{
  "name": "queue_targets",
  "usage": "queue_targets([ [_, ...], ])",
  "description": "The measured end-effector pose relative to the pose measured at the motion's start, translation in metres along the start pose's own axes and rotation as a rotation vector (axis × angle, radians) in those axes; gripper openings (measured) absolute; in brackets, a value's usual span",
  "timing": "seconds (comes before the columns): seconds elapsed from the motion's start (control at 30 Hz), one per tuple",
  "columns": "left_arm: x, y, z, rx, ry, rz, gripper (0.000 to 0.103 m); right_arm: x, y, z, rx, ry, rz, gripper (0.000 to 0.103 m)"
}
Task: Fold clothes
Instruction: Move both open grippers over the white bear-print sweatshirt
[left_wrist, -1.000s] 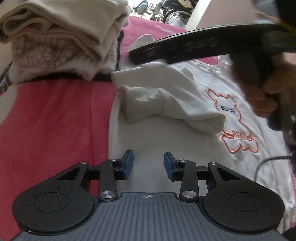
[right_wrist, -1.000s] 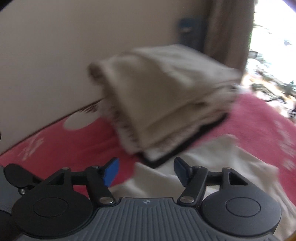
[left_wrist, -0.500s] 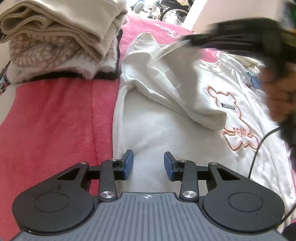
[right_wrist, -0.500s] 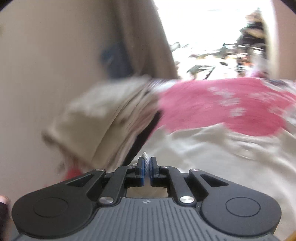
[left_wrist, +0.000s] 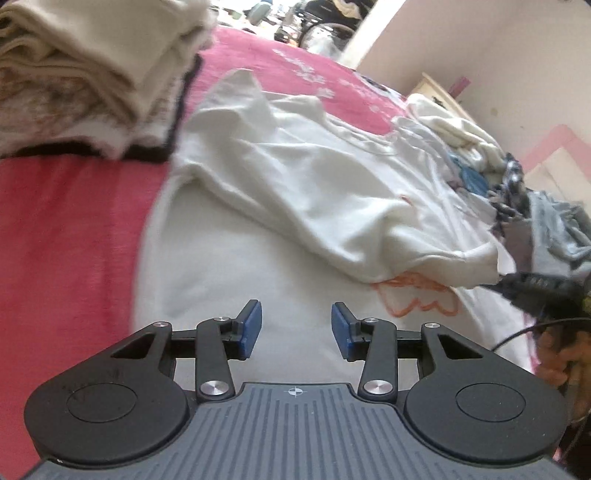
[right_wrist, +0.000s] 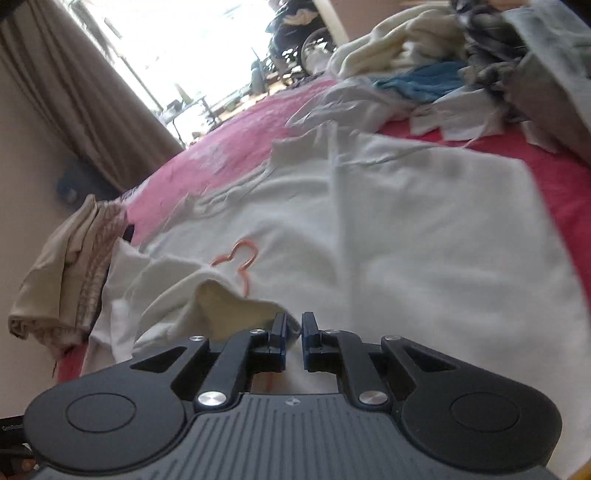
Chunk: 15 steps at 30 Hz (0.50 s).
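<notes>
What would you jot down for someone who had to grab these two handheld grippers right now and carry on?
Left gripper: open, empty, over the white sweatshirt with the orange bear outline spread on the pink blanket.
Right gripper: nearly shut, pinching the sweatshirt's sleeve cuff, drawn across the chest.
Done: stack of folded beige clothes beside the sweatshirt.
Left: lay this sleeve flat, probably fold the other sleeve and body, then the unfolded clothes heap.
</notes>
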<state>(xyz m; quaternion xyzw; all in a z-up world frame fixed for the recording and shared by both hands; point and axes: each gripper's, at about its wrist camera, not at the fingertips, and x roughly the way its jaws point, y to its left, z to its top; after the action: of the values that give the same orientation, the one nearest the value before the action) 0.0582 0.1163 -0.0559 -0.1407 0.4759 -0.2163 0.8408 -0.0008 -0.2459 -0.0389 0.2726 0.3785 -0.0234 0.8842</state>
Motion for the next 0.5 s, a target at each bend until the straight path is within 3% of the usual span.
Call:
queue_targets([
  [0.17,0.024,-0.021,0.005,-0.016,0.044,-0.078,0.048,-0.008,0.020,0.022,-0.097,-0.064,0.012,0.035],
  [0.33,0.049,-0.023,0.012,-0.149,0.086,-0.110,0.049,-0.020,0.048,0.026,-0.301,-0.091,0.099,0.049],
  [0.37,0.052,-0.020,0.011,-0.180,0.091,-0.114,0.049,-0.022,0.055,0.024,-0.358,-0.089,0.118,0.058],
  [0.5,0.054,-0.013,0.012,-0.218,0.098,-0.122,0.049,-0.018,0.088,-0.004,-0.746,0.009,0.163,0.058],
])
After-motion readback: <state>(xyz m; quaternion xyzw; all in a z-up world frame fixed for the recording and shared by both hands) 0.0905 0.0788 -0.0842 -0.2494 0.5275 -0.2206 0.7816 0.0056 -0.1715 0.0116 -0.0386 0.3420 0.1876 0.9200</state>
